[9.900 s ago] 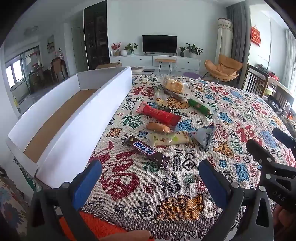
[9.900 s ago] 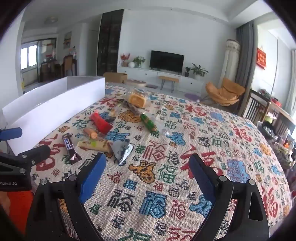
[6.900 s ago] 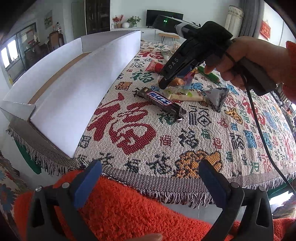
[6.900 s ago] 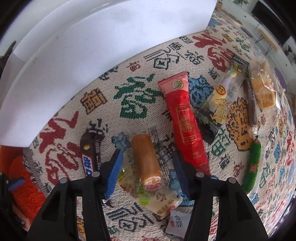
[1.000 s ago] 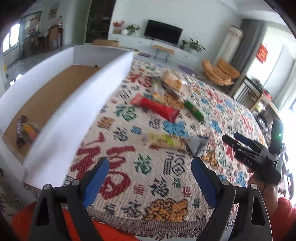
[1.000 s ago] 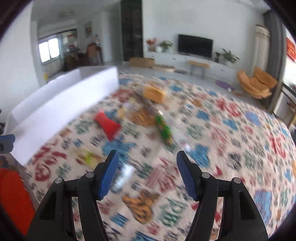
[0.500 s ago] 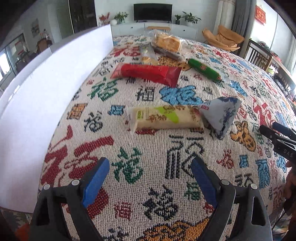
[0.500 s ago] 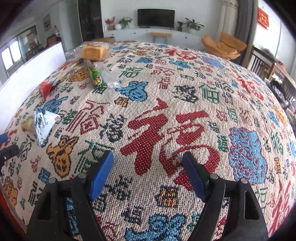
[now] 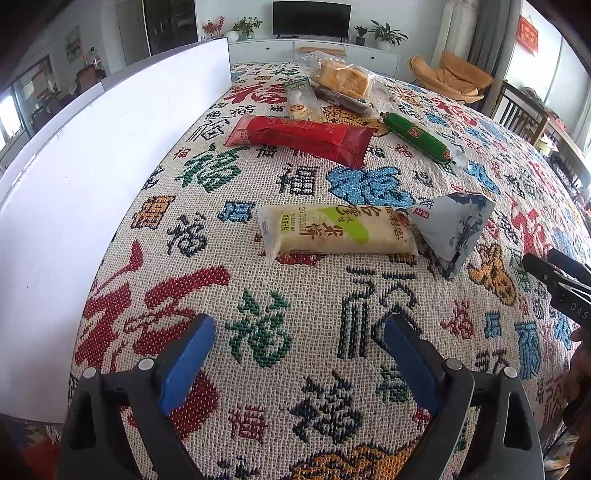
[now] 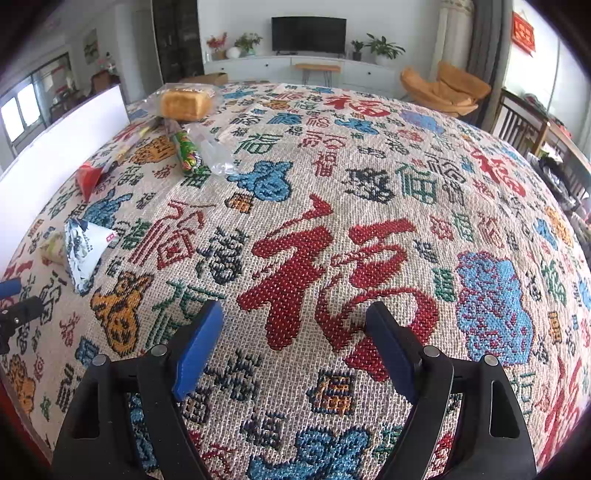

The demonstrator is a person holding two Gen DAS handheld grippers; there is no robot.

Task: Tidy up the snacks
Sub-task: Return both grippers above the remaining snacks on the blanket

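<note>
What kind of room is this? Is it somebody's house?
Most likely a living room in a home. A television stands on a long white cabinet with potted plants, and an orange lounge chair sits beyond the table's patterned cloth.

Black plastic fingers (image 9: 188, 354) with blue pads (image 10: 197, 343), silver screws

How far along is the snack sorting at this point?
Done: the chocolate bar and small sausage seen earlier are off the cloth. In hand: nothing; left tongs and right tongs have just been opening, both empty. Still out: rice cracker pack, triangular pouch, red pack, green sausage, pale stick pack, bread, beside the white box.
</note>
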